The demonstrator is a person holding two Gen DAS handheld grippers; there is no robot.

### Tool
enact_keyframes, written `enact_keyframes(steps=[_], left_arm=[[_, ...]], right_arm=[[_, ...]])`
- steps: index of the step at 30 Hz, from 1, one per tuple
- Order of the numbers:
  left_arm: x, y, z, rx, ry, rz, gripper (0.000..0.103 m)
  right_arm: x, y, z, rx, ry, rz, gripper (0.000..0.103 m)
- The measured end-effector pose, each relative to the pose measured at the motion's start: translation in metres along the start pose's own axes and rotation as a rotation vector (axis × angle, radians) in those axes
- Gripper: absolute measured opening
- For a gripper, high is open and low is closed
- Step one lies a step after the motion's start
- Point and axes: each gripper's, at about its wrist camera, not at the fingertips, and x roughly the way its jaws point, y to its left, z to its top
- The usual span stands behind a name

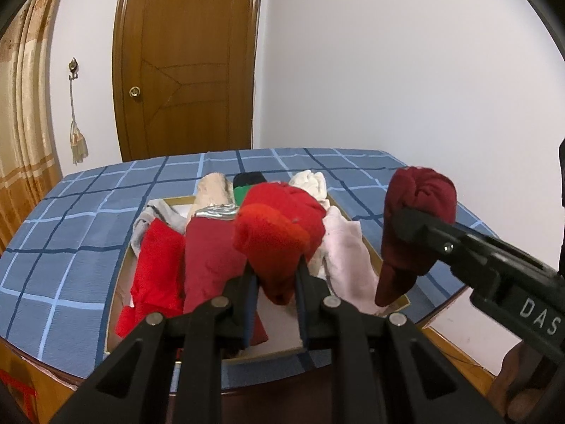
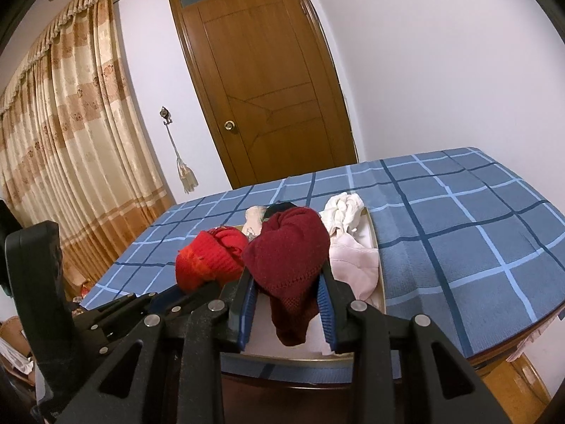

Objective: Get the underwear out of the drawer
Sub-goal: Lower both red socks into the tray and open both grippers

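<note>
Red underwear [image 1: 279, 236] pinched, left hand-held gripper [image 1: 275, 282] (tilted down)

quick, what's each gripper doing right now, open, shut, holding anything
Left gripper: shut on the bright red underwear.
Right gripper: shut on the dark red underwear.
</note>
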Motion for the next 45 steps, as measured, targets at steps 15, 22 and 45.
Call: enact_keyframes(steps=[15,22,45], left_arm=[[0.033,0.001,0.003,-0.039,0.051,-0.022,0.017],[0.04,-0.006,0.0,-0.039,0.065,-0.042,0.017],[0.085,0.011,-0.006,-0.051,0.138,0.054,0.016]], right_arm=[[0.023,-0.005,0.004,-0.03,0.039,-0.037,0.034],[0.029,-0.011,0.001,-0.024,0.061,-0.066,0.034],[0.094,-0.025,-0.005,0.018,0.197,-0.054,0.034]])
